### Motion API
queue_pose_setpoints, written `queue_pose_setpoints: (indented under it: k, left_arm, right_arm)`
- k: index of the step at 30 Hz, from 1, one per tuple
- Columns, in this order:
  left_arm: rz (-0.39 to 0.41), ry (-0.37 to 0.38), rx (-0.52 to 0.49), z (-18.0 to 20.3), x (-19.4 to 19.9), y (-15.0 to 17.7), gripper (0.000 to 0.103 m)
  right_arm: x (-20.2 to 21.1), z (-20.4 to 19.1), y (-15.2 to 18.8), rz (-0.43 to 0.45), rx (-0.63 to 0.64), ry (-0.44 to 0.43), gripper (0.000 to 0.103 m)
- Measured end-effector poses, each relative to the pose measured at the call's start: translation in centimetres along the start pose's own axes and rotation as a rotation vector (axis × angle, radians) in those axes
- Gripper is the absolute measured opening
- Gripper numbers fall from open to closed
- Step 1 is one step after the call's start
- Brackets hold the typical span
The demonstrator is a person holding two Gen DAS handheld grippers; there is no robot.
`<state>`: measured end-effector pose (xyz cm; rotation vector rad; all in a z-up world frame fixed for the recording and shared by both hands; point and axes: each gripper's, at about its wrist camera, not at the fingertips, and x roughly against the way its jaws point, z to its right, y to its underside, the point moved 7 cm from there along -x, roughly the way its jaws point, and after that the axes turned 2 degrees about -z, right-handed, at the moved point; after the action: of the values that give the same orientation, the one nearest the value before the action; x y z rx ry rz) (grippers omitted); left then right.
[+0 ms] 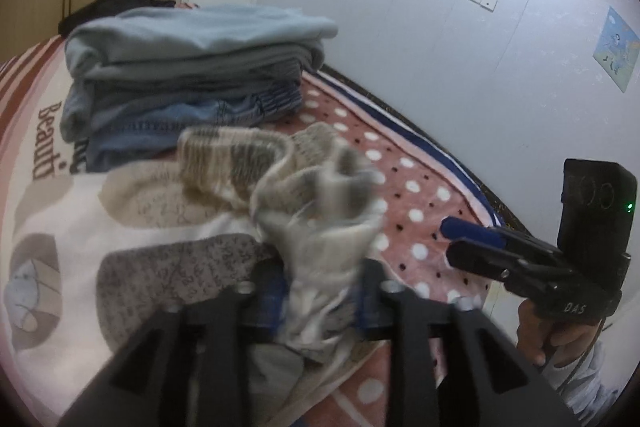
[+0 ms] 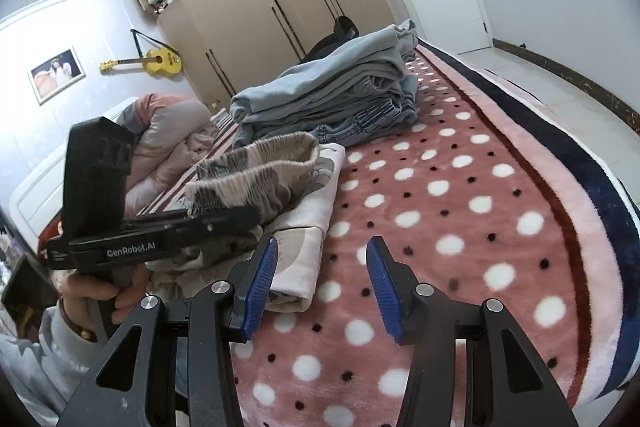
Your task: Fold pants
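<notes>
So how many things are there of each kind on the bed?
Stack of folded jeans: 1
Patterned pants being folded: 1
Black garment: 1
Rumpled duvet: 1
Hand-held gripper, left and right: 2
Total: 6

The right gripper (image 2: 322, 285) is held open above the dotted blanket (image 2: 460, 211) (nothing between its pads), while the striped pants (image 2: 256, 175) are clamped by the left gripper (image 2: 240, 217).
</notes>
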<state>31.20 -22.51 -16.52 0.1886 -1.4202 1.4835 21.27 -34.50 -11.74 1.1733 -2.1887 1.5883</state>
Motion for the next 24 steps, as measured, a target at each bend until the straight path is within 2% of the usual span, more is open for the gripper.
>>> queue_pose_setpoints:
  k: [2,5,8,11,13,17,20,23,24]
  left_arm:
    - [0.014,0.013,-0.005,0.2,0.5,0.0,0.056]
    - [0.067,0.034,-0.011,0.3,3.2,0.2,0.063]
    - [0.105,0.015,-0.003,-0.3,6.6,0.4,0.064]
    - [0.126,-0.051,0.003,-2.8,9.3,0.8,0.064]
    - [0.138,-0.102,0.018,-4.9,10.6,1.1,0.065]
    - [0.122,-0.148,0.068,-8.9,12.1,2.4,0.065]
    - [0.082,-0.139,0.069,-10.1,11.5,4.3,0.065]
    - [0.034,-0.084,0.055,-10.1,10.4,6.5,0.065]
    - [0.012,-0.084,0.050,-10.3,9.9,7.6,0.065]
  right_arm:
    - [0.0,0.0,-0.1,0.004,0.010,-0.003,0.042]
    - [-0.2,-0.6,-0.8,0.014,0.027,-0.012,0.042]
    - [-0.4,-1.7,-1.8,0.025,0.056,-0.014,0.042]
    - [-0.5,-3.7,-3.2,0.045,0.098,-0.033,0.042]
    - [-0.7,-5.8,-4.2,0.053,0.131,-0.061,0.042]
    - [-2.6,-10.8,-4.9,0.015,0.224,-0.126,0.042]
    - [-6.3,-12.5,-4.5,-0.065,0.271,-0.077,0.042]
    - [-8.9,-11.3,-3.9,-0.116,0.246,0.000,0.041]
    - [-9.4,-10.3,-3.7,-0.117,0.242,0.052,0.041]
